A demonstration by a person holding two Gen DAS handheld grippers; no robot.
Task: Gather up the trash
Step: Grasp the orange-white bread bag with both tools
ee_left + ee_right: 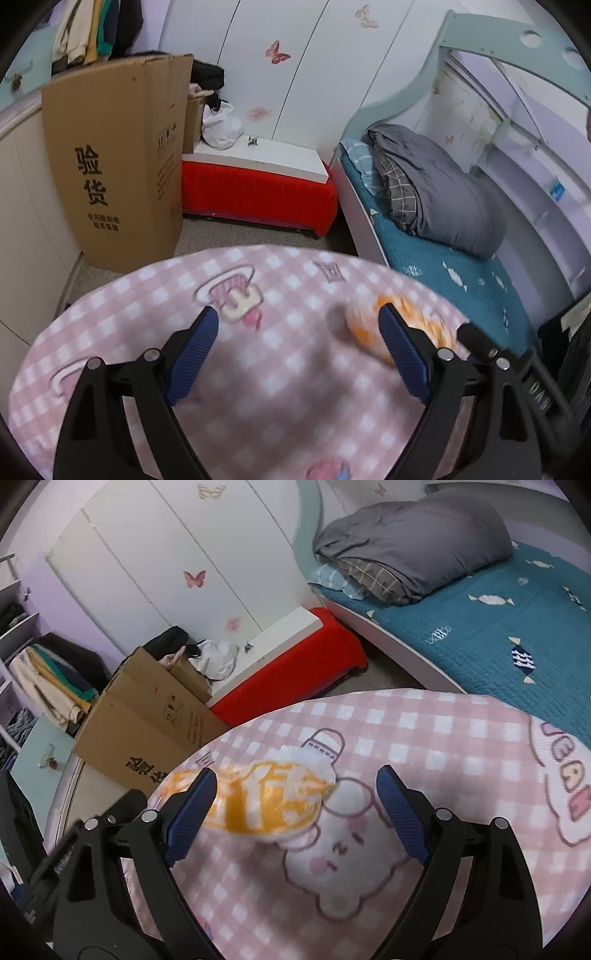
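A crumpled orange-and-white wrapper [266, 799] lay mid-frame on the pink checked cloth [424, 731]. Both the left gripper [299, 350] and the right gripper [295, 812] stood released, grasping nothing.

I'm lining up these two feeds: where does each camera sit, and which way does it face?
Left wrist: on the left gripper, angled down at the pink checked cloth; open jaws show.
Right wrist: on the right gripper, rolled, angled down; open jaws show.
Shared: orange-and-white wrapper, cardboard box, bed.

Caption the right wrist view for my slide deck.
Open right hand-held gripper above crumpled orange-and-white wrapper on pink checked cartoon tablecloth.
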